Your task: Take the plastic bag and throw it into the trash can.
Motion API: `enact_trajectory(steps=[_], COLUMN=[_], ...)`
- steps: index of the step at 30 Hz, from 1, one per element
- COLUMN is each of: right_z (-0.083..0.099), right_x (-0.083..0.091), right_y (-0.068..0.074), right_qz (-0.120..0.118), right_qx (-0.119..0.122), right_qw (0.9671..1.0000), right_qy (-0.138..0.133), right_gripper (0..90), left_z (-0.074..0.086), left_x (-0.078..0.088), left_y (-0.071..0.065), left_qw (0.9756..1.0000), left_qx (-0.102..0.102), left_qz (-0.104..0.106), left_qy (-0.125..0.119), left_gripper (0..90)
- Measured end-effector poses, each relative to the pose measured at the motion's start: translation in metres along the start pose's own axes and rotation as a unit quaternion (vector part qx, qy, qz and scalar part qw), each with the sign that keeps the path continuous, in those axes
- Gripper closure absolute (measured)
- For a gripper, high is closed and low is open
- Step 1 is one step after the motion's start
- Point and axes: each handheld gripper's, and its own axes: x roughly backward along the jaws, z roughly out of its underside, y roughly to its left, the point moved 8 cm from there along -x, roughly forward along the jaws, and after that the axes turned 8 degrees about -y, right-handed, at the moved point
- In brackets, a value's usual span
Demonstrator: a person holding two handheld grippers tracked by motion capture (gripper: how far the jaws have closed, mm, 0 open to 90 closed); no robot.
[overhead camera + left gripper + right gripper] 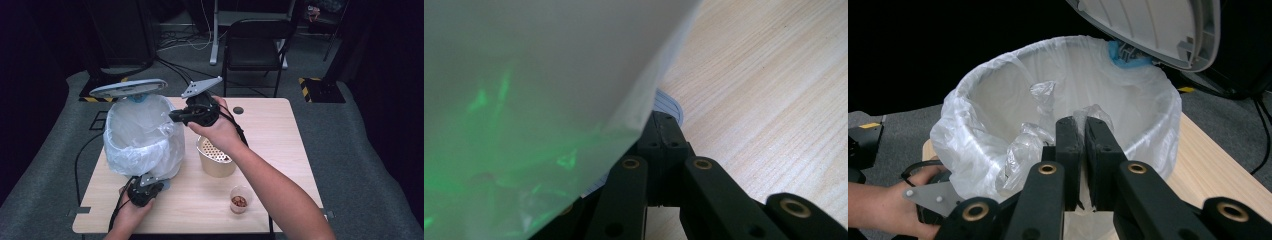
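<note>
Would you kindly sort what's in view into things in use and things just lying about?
In use:
- bin liner
- bin lid, raised
- left tool
- right tool, pinching the liner

Lying about:
- perforated basket
- small cup
- chair

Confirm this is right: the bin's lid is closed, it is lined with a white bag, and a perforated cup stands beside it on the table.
Not quite. The lid is open, raised above the bin, as the high view shows. The white bag lining and the perforated cup on the table are right.

High view looks down the table (280, 145); both gripper views – 1 perhaps touching – face the lined bin (142, 140).
</note>
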Motion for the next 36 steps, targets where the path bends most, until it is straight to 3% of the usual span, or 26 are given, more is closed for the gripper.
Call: enact_trajectory(steps=[24,36], right_z=[-0.009,-0.012], right_x=[-0.030,-0.056], right_y=[0.010,0.018], right_qz=[-0.005,-0.007], right_qx=[0.018,0.029], right_qw=[0.9998,0.9995], right_qy=[0.000,0.004], right_gripper=[85.3,84.9], left_z=[0.000,0.000], left_x=[0.000,0.000], left_y=[0.000,0.000], left_qw=[1.0000,1.0000], left_qx=[0.005,0.005], left_qz=[-0.002,-0.002], left_qy=[-0.001,-0.002], left_gripper=[90.0,90.0])
